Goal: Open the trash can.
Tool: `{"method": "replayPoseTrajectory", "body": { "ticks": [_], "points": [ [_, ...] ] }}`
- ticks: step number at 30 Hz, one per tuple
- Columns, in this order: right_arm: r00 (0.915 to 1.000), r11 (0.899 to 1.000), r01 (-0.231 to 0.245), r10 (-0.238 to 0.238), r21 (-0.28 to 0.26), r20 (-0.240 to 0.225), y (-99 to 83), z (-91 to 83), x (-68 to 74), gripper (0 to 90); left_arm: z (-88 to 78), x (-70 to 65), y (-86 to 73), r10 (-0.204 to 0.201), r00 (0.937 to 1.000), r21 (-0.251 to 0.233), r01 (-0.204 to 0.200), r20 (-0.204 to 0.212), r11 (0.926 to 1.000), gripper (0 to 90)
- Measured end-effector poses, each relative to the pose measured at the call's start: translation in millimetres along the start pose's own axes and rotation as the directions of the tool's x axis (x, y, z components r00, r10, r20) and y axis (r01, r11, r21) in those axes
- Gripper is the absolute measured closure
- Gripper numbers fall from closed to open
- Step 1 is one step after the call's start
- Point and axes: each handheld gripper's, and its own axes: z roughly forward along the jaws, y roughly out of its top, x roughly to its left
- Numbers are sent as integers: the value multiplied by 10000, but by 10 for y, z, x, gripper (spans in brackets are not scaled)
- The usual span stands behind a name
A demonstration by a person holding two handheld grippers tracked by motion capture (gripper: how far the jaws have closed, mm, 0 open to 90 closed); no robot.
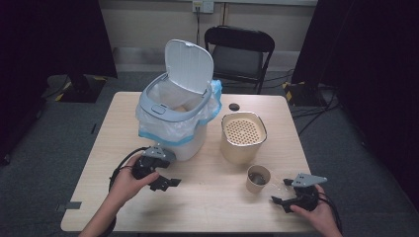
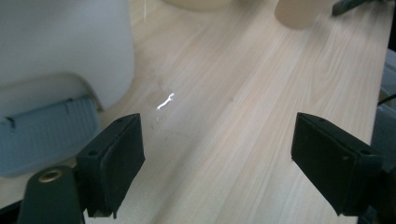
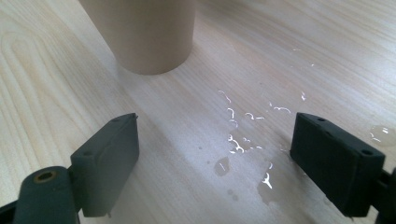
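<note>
We have our left claw [image 1: 165, 182] low over the bench [image 1: 212, 197], its two black pads spread wide with nothing but bare wood between them. Just beyond and to the left of that claw, in its own view, stands the white bin [image 2: 60, 51] with its grey-blue foot pedal [image 2: 46, 135] almost beside the left pad; one small glint of water [image 2: 165, 101] lies on the wood ahead of the gap. From above, the bin [image 1: 173, 118] sits directly behind the left claw, its lid [image 1: 189, 65] tipped up and a plastic liner folded over its rim.

Our right claw [image 1: 281, 201] rests near the front right corner of the bench, and it too stands wide, gripping nothing. Its pads point toward the paper cup [image 1: 258, 178], which stands upright a little ahead of the claw and apart from it. In the right gripper view the cup [image 3: 144, 32] rises ahead of the left pad, not between the pads, and a scatter of water droplets [image 3: 243, 135] wets the wood in front of the gap and toward the right pad.

Farther behind the cup, from the right claw's side, stands a beige container [image 1: 242, 138] with a perforated top, upright and just beside the bin. A small dark round thing [image 1: 233, 106] lies beyond it near the far edge of the bench; we cannot tell what it is.
</note>
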Motion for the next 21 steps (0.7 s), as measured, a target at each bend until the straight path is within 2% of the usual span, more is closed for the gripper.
{"method": "replayPoseTrajectory", "body": {
  "ticks": [4, 5, 9, 21],
  "points": [
    [10000, 10000, 28, -28, -6, -44, -3, -10, -4, 147, 90, 7, -80, 33, 10000, -43, -33, 51, 10000, 168],
    [10000, 10000, 30, -30, -29, -44, 1, -13, -5, 148, 101, 9, -98, 65, 10000, 147, -65, -9, 9999, 168],
    [10000, 9999, 59, -60, -141, -49, 40, -26, 3, 148, 190, 19, -181, 167, 9999, 206, -168, 40, 9996, 167],
    [9978, 9996, 128, -143, -239, -655, 125, 4, 76, 149, 298, 58, -352, 388, 9990, 258, -382, -201, 9989, 167]
  ]
}}
